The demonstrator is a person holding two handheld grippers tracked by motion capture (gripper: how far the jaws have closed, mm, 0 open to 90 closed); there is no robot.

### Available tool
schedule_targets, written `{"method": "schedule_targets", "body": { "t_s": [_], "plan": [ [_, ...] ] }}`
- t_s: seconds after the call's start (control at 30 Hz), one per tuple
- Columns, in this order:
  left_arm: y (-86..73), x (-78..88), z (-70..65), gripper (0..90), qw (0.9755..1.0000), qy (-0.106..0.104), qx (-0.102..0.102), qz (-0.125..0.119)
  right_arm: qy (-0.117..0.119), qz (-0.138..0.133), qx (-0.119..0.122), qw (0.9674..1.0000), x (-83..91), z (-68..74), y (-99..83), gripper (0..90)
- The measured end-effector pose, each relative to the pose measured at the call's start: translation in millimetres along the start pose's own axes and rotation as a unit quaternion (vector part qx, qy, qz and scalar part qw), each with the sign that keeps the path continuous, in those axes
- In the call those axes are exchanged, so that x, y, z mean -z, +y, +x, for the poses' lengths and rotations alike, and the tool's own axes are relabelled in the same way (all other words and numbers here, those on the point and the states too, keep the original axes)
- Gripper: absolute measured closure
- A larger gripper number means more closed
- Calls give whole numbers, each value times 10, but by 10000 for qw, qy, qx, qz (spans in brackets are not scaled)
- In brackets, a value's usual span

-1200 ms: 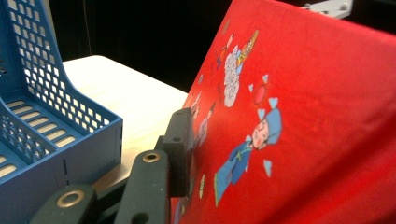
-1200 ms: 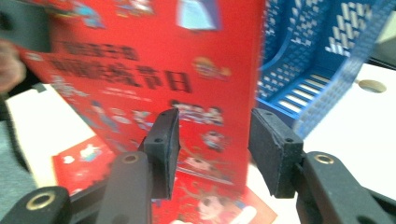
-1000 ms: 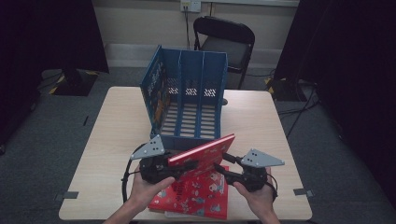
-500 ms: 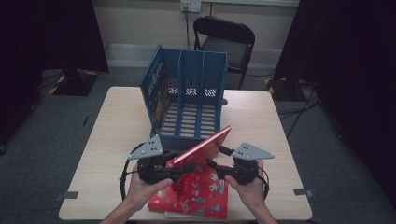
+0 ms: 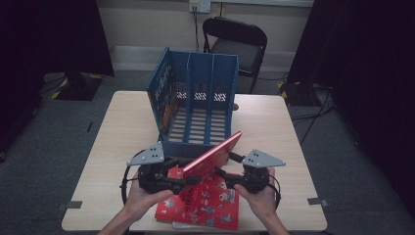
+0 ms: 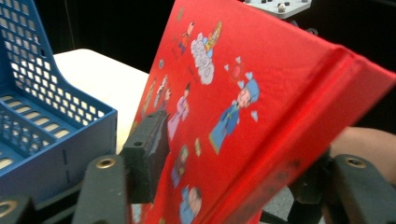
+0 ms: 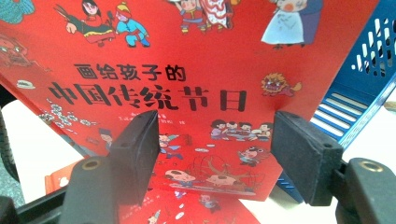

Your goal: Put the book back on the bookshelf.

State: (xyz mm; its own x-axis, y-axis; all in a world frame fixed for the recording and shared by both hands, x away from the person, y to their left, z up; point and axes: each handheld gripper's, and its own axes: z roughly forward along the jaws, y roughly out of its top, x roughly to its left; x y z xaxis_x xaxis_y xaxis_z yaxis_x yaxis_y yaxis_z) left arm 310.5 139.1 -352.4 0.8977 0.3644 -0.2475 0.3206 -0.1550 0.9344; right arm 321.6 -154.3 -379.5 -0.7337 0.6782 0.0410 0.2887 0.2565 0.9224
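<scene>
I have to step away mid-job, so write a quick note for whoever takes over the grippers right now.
Left gripper: jaws have just been opening, with the red picture book between them. I can't tell whether the pads press it.
Right gripper: open, jaws have just been opening. It faces the book's cover without touching it.
Things: the book is tilted above another red book lying on the table, in front of the blue three-slot file rack.
Done: book raised.
Left: probably slotting it into the rack.
</scene>
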Motion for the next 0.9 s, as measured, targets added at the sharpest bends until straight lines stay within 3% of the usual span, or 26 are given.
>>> {"method": "schedule_targets", "body": {
  "t_s": [0.2, 0.47, 0.7, 0.83, 0.9],
  "plan": [
    [-73, 150, 54, 367, 10000, -30, 26, -28, -10, 23, -3, 10000, -7, 0, -5, 324],
    [-170, 336, 135, 379, 9999, -83, -115, -71, -31, 30, -20, 10000, -1, -3, -5, 323],
    [-185, 376, 166, 380, 9997, -125, -186, -71, -16, 35, -13, 10000, -9, 0, -8, 321],
    [-205, 405, 187, 379, 9999, 6, -131, -82, -35, 47, -26, 10000, -19, -2, -16, 309],
    [-210, 408, 210, 389, 9998, 189, -77, -79, -38, 51, -35, 10000, -19, -2, -19, 305]
  ]
}}
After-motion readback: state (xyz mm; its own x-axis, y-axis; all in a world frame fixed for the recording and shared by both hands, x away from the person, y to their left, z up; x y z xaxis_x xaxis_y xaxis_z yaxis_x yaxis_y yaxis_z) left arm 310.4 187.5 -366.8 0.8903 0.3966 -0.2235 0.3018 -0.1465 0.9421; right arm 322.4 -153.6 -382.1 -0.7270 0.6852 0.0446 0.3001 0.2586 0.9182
